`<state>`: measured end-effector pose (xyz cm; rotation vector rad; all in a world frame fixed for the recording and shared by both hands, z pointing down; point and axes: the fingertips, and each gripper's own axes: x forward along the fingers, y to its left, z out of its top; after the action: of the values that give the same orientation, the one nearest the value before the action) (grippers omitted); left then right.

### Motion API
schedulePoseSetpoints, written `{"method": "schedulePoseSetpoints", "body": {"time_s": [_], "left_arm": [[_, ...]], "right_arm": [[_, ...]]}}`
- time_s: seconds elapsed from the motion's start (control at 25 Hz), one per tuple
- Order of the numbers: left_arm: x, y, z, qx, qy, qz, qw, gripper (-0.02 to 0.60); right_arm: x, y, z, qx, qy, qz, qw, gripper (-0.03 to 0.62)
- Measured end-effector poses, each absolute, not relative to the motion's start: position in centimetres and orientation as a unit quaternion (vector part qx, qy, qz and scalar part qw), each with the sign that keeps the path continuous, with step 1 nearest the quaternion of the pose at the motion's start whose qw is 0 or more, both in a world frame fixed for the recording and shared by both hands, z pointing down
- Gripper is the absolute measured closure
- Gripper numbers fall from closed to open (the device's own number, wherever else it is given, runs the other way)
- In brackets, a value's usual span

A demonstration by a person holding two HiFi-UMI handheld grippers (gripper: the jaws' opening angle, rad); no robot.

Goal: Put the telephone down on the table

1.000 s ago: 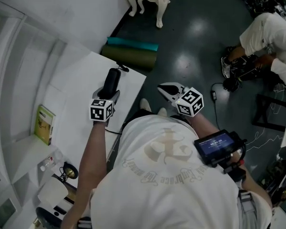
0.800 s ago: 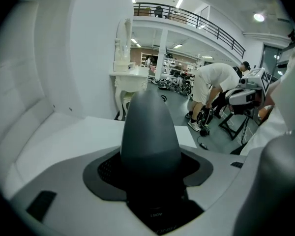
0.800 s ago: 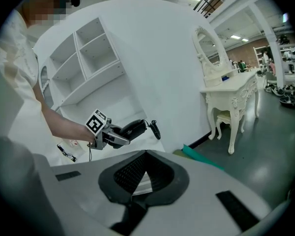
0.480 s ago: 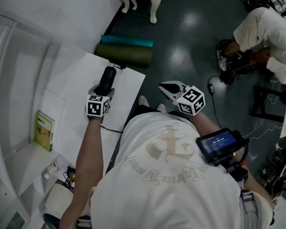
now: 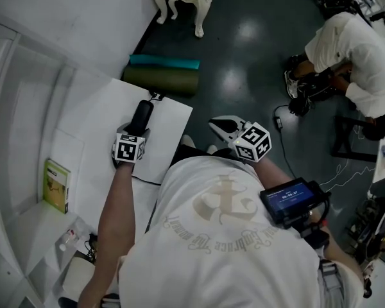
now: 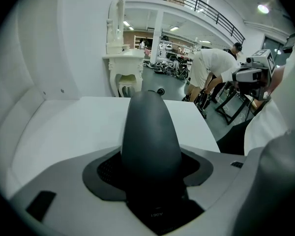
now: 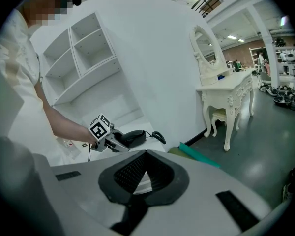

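So the telephone (image 5: 143, 113) is a smooth, matte black handset, rounded and tapering like a teardrop. It sits left of centre in the head view, low over the worktop (image 5: 93, 117). Can't tell from here if it's actually touching down. The left gripper (image 5: 138, 132) has its fingers clamped round the handset's near end, spread fairly wide to fit it. A curly black cord (image 7: 157, 136) hangs off the far end.

The right gripper (image 5: 218, 124) is out over the floor, well apart from the phone. Its grey fingers (image 7: 125, 173) have ribbed black pads, and they meet at the tips with nothing in them.

The worktop is plain flat white, tucked against white walls and boxy white shelves (image 7: 83, 48). A green-covered book (image 5: 55, 185) stands at lower left. The floor (image 5: 244, 56) is dark, glossy and throwing back the ceiling lights. Two rolled mats, one olive (image 5: 159, 80) and one teal (image 5: 163, 61), lie at the worktop's far edge. There's also a carved white dressing table (image 7: 226, 90) with an oval mirror. Another person (image 5: 346, 40) is bent over at upper right.

The shirt print, the small screen (image 5: 289, 196) and the tiny gripper marking are all too small to read.
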<state>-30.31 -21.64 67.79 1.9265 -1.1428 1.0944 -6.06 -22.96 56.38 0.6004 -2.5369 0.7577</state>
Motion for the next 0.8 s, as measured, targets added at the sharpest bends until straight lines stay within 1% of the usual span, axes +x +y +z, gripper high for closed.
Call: {"method": "schedulePoseSetpoints", "body": {"time_s": [0.8], "left_arm": [[-30.3,-22.0,68.9,0.728,-0.424,0.443,0.306,0.290]], "right_arm": [[-5.1,-23.4,55.8,0.238,-0.910,0.267,0.209,0.579]]}}
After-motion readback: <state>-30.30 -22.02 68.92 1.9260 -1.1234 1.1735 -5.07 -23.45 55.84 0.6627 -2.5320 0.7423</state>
